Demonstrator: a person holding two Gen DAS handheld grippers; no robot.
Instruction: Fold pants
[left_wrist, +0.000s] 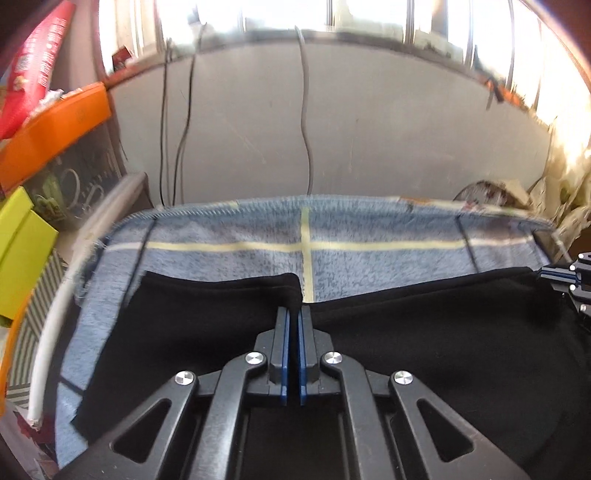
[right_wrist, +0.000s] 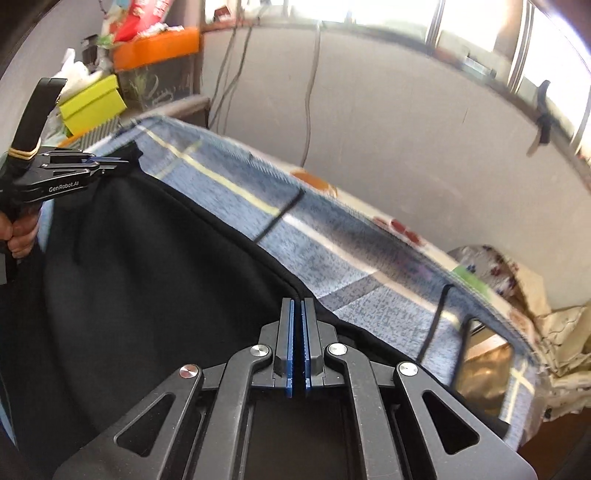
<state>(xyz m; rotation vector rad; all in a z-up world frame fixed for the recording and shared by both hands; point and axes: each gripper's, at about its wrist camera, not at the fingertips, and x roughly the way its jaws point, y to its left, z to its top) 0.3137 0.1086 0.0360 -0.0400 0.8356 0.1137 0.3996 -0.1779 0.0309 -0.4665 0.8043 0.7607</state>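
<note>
1. Left tool (left_wrist: 294, 314): jaws closed, pinching the far edge of the pants (left_wrist: 207, 332).
2. Right tool (right_wrist: 297, 306): jaws closed on the same far edge, further right.
3. Pants: black, spread flat on a blue plaid blanket (left_wrist: 229, 254), edge running between the two tools.
4. Right wrist view: left tool at far left, a hand (right_wrist: 18, 236) on its grip.
5. Beyond the blanket: grey wall (left_wrist: 369, 129) with hanging cables (left_wrist: 306, 122); orange bin (left_wrist: 51, 129) and yellow-green box (left_wrist: 22, 236) at left.

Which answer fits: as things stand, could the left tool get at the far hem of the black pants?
Probably yes. The left tool is shut right at the far edge of the black pants with cloth pinched between its pads, and nothing on the blue blanket stands in its way.
</note>
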